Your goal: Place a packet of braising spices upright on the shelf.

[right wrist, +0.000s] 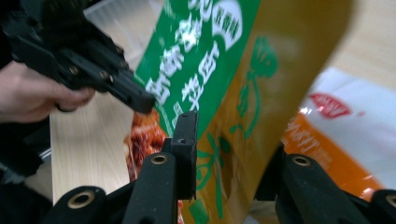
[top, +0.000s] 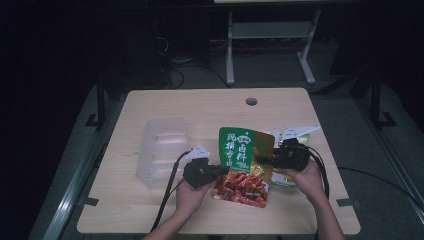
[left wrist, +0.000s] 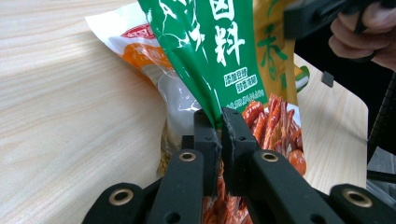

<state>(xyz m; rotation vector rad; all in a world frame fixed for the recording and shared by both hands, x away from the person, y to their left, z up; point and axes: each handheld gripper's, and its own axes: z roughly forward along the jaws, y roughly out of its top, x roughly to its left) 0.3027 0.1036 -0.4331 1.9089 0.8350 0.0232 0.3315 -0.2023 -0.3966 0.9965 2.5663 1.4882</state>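
The left gripper (left wrist: 219, 122) is pinching the left edge of a glossy green-and-gold snack pouch (top: 245, 159); the right gripper (right wrist: 231, 154) is straddling its right side, jaws wide. A white-and-orange plastic packet (right wrist: 355, 135) is lying on the pale wooden table (top: 165, 210) behind it.

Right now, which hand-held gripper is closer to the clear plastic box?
Left. The left hand-held gripper sits just beside the box, clamped on the green bag. The right hand-held gripper is across the bag, farther away.

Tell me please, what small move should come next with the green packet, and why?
Probably close the right gripper on the green packet. The left gripper already pinches its left edge, jaws shut. The right jaws stand open around its yellow side, so it hangs from one edge, upright above the table.
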